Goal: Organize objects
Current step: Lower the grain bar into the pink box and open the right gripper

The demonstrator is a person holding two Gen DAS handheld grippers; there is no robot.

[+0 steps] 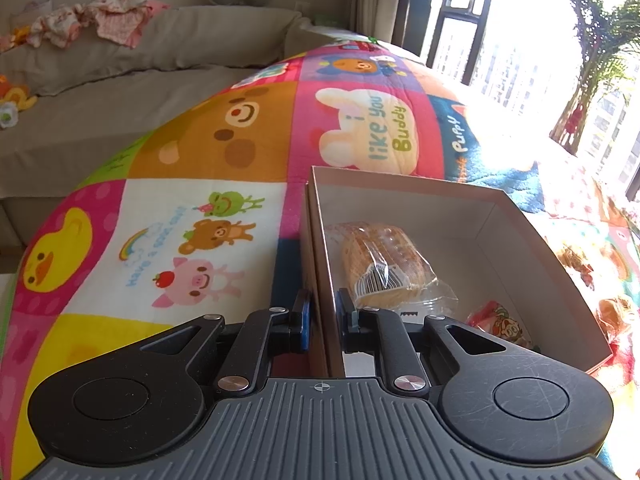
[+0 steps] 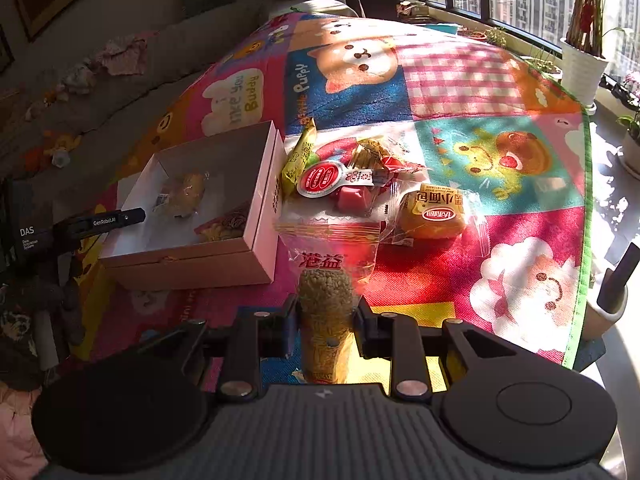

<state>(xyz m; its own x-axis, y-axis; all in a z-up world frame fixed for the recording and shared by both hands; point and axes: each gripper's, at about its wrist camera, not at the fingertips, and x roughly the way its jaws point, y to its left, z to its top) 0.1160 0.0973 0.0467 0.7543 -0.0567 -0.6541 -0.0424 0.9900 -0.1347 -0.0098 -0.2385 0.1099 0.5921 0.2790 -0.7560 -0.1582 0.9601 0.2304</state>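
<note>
My left gripper is shut on the near left wall of an open cardboard box; one finger is outside, the other inside. In the box lie a wrapped bread roll and a red snack pack. My right gripper is shut on a clear-wrapped green-brown snack bar, held above the mat to the right of the box. The left gripper's finger reaches over the box from the left in the right wrist view. Loose snacks lie beyond the bar: a yellow packet, a red-lidded jelly cup and a small packed bread.
Everything sits on a colourful cartoon play mat whose green edge runs down the right. A grey sofa with clothes lies to the left. A white plant pot stands by the window.
</note>
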